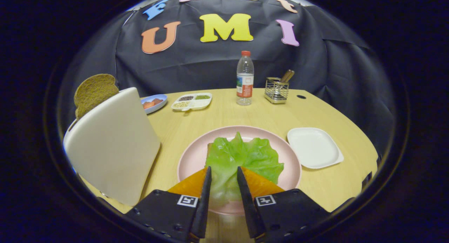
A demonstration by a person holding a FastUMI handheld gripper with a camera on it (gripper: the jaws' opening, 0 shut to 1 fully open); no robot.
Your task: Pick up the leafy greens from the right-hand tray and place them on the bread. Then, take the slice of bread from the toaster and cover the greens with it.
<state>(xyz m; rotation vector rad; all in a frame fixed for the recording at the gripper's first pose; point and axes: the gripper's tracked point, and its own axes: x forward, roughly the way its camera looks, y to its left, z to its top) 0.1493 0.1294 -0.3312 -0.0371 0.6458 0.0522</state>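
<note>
Stock on my counter (224, 115), counted from the jaws outward. One gripper (224, 173): its jaws stand narrowly apart with the near end of the lettuce showing in the gap between them; I cannot tell whether either finger presses on the leaf. One leaf of leafy greens (242, 159), just ahead of and between the jaws, spread over one slice of bread (209, 147) of which only a thin brown edge shows at the leaf's left side. One round pink plate (191, 159) under both, its near rim beneath the jaws. One white square tray (314, 147), right of the jaws and just beside the plate. One white toaster (112, 144), left of the jaws and close, with one brown bread slice (94, 92) standing up out of its top. Well beyond the jaws, along the far side of the counter: one blue dish (154, 103) holding reddish pieces, one white divided tray (192, 101) with three compartments of small grains or seeds, one clear water bottle (245, 79) with a red cap, upright, and one wire holder (276, 90) with brown-handled utensils, their number too small to count.
</note>
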